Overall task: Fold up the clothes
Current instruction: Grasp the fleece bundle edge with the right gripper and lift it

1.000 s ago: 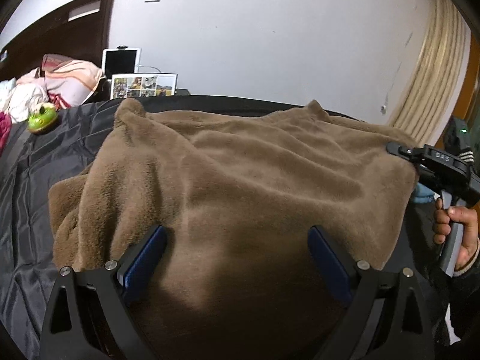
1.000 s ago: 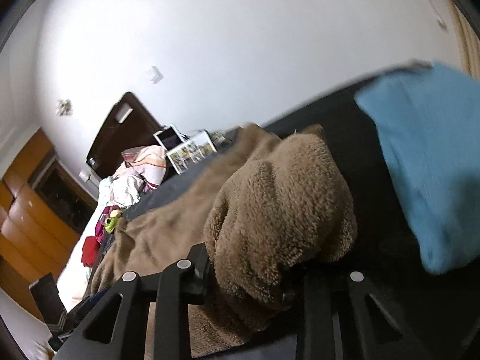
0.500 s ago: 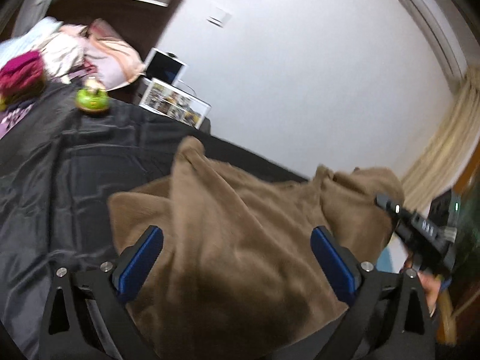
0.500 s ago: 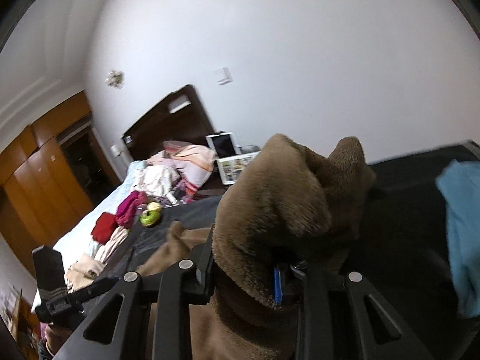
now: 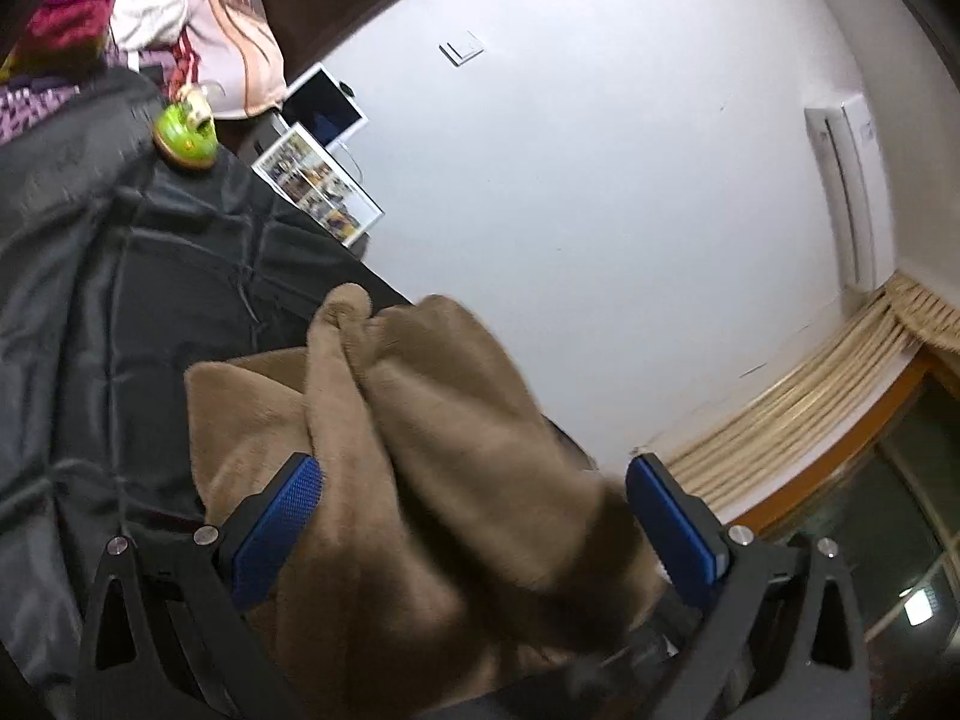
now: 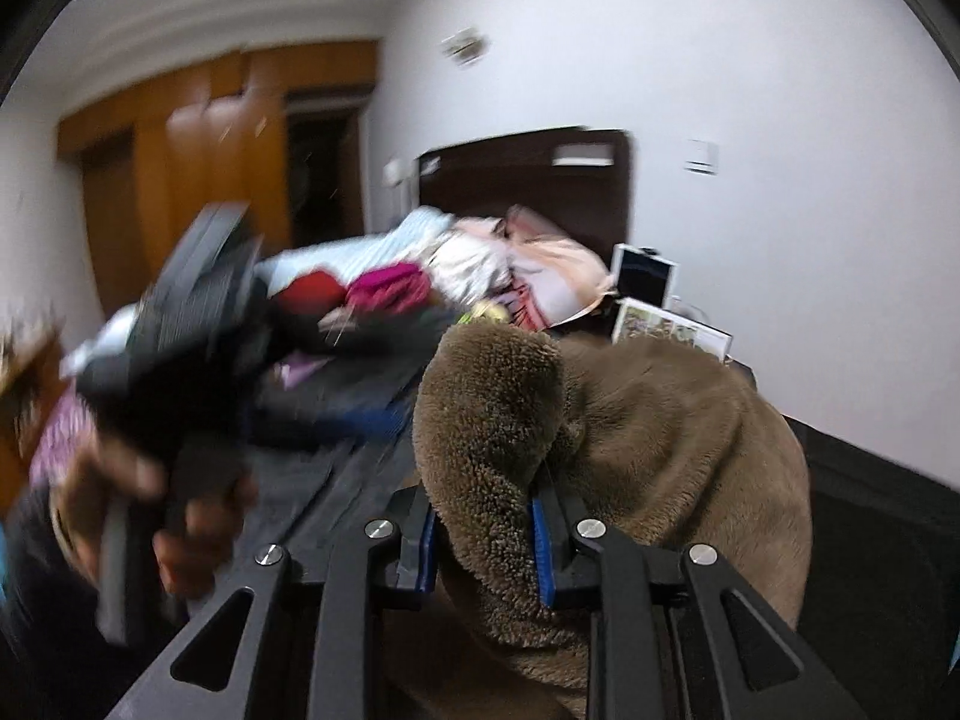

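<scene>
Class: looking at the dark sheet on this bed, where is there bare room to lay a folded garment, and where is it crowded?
Bare: the dark sheet between the brown fleece and the green toy. Crowded: the clothes pile by the headboard.

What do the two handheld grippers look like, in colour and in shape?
Both the left gripper and the right gripper have black frames with triangular cut-outs and round silver screw heads. Their fingers carry flat blue textured pads. No cables or markings show on them.
</scene>
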A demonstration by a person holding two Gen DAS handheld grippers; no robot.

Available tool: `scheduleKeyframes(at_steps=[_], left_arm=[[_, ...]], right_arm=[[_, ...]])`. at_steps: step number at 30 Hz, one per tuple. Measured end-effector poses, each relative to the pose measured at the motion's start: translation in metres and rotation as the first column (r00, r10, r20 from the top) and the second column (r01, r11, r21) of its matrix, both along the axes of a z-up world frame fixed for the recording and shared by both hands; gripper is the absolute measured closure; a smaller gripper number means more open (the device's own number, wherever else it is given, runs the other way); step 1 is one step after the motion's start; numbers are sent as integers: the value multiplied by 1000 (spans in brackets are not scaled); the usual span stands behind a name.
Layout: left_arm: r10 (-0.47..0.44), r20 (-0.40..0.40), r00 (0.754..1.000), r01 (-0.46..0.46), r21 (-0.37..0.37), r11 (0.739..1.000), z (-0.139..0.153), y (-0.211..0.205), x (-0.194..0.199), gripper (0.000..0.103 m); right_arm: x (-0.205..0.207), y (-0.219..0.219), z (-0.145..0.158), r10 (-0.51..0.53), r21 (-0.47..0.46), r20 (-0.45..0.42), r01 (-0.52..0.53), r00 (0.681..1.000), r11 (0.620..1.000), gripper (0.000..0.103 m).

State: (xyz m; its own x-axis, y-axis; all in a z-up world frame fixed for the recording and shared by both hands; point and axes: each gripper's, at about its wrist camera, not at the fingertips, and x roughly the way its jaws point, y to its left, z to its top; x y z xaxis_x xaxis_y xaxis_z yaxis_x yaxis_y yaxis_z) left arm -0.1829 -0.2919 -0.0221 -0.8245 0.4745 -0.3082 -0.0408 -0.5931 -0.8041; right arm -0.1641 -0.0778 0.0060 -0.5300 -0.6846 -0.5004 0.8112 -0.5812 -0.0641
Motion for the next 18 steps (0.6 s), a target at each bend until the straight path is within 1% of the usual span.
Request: scheduleKeyframes(at_steps=[4,8,10,14,18], left_arm=[[-15,18,1000,15,-8,1000,-2,6,-4,1],[-67,-3,998,67,4,998,-1,13,-6,1],[-91,-18,996,91,0,996,0,16,-8,1],[-141,-14,990,141,-7,990,-2,25,-14,1],[-170,27,985,171,-16,985,-7,33,-25,1]], right_arm=[[8,-7,-24,6,55,-36,-4,999,998,78],[18,-3,-34,13,83,-110,-4,994,997,78],[20,1,-37,12,83,-124,-1,992,997,78],[24,4,-37,6,82,-172,9,985,997,78],[31,6,-35,10,89,-237,12,972,996,78]])
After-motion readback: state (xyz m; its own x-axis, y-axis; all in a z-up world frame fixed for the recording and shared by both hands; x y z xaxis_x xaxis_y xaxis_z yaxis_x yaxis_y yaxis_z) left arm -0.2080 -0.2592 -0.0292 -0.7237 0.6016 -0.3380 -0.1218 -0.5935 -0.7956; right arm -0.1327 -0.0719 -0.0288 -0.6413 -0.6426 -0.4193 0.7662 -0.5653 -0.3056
